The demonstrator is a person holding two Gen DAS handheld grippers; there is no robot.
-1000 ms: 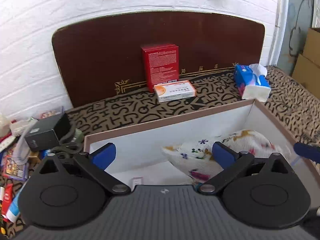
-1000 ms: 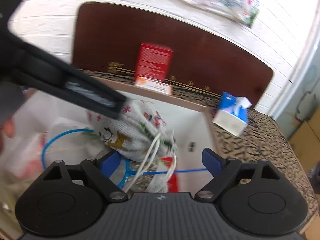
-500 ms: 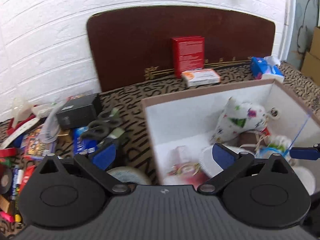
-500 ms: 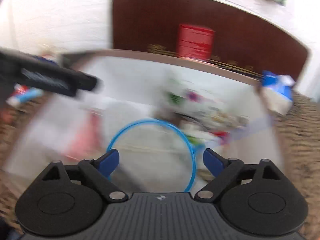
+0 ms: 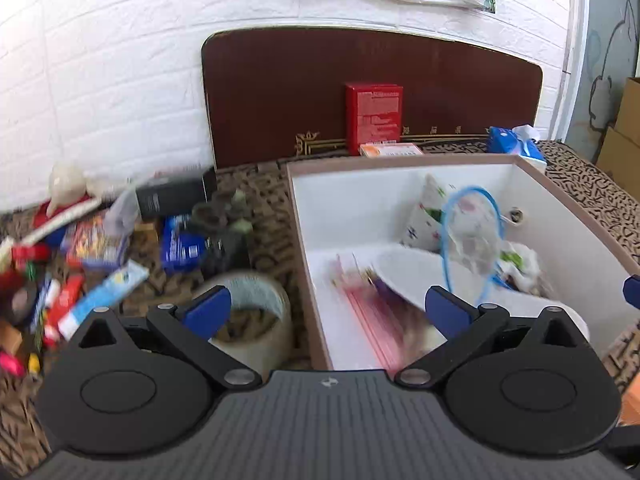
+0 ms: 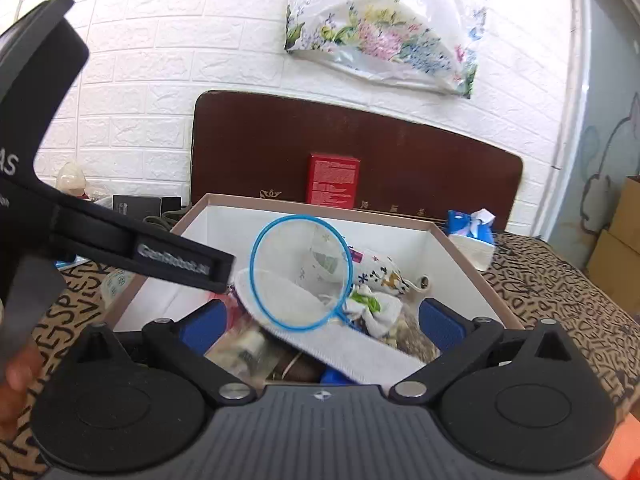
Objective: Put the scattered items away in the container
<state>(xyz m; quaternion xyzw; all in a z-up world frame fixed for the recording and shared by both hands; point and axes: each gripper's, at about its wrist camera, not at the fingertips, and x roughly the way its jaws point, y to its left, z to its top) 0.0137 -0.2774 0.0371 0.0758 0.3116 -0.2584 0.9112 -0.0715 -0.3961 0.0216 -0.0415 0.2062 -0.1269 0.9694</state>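
Observation:
A white open box (image 5: 404,160) with a brown rim (image 6: 320,206) holds a patterned cloth pouch (image 6: 380,270), a blue-rimmed net (image 6: 300,276), a white pad and pink items. My left gripper (image 5: 326,312) is open and empty, straddling the box's left wall, with a roll of clear tape (image 5: 256,312) by its left finger. My right gripper (image 6: 322,322) is open and empty above the box's near end. Scattered items (image 5: 92,248) lie on the cloth left of the box. The left gripper's body (image 6: 120,240) crosses the right wrist view.
A red carton (image 5: 374,116), a flat orange-white box (image 5: 390,149) and a blue tissue pack (image 5: 516,142) stand behind the box against a brown board. A black box (image 5: 172,196) lies at the left. Cardboard boxes (image 6: 620,248) stand far right.
The left gripper has drawn back and swung left, so the tape roll and the scattered pile now show. The right gripper has pulled back and up; the net lies in the box.

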